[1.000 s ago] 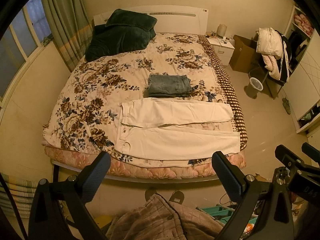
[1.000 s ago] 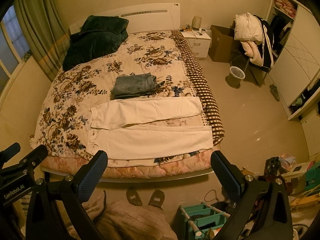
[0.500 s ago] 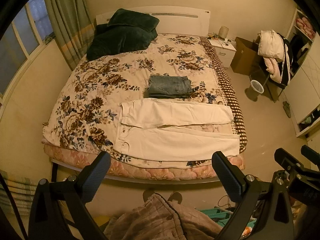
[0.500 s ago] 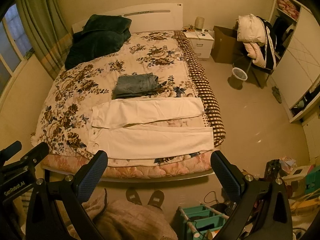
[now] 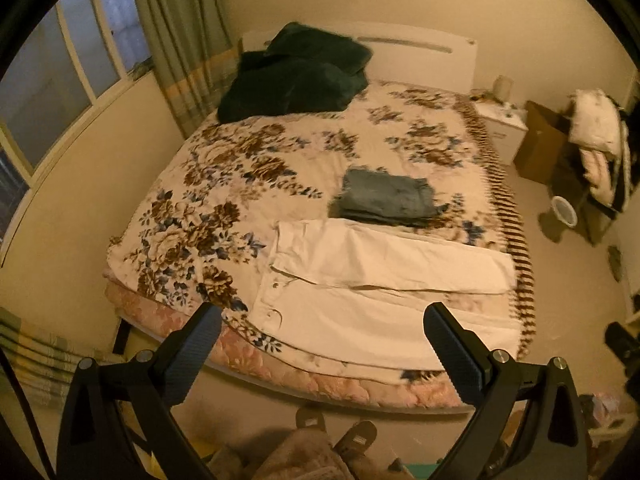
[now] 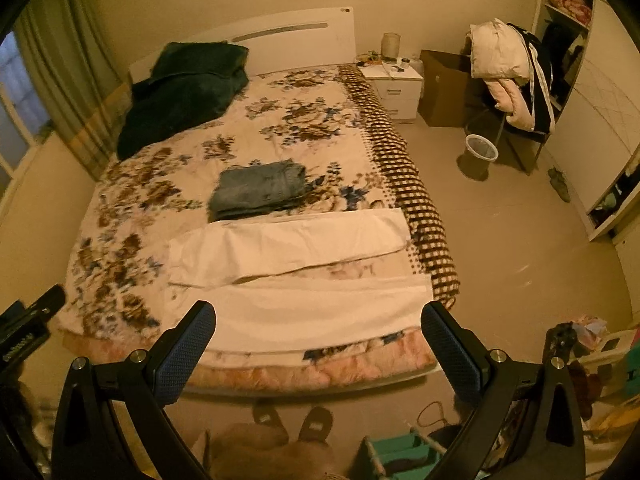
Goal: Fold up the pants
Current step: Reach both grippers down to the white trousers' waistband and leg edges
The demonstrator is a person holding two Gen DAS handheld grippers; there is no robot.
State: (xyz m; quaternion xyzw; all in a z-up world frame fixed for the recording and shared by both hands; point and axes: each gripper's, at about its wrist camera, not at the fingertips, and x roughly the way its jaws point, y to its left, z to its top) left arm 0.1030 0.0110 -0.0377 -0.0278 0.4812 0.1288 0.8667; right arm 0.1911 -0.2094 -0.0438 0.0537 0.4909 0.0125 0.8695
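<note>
Left wrist view shows the white pants (image 5: 376, 280) spread flat on the bed (image 5: 248, 184), long axis crosswise, waistband nearer the left claw (image 5: 320, 344); right claw (image 6: 318, 340) likewise wide open, empty.

Left hand-held gripper (image 5: 322, 334) and right hand-held gripper (image 6: 318, 332) — both spread wide, holding nothing.

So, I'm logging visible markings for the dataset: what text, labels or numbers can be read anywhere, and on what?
White lettering on the left gripper body, seen in the right wrist view: blurred, unreadable.
Small mark at the headboard corner: too small to read.
White pants, folded jeans, floral bedspread: no text visible.
</note>
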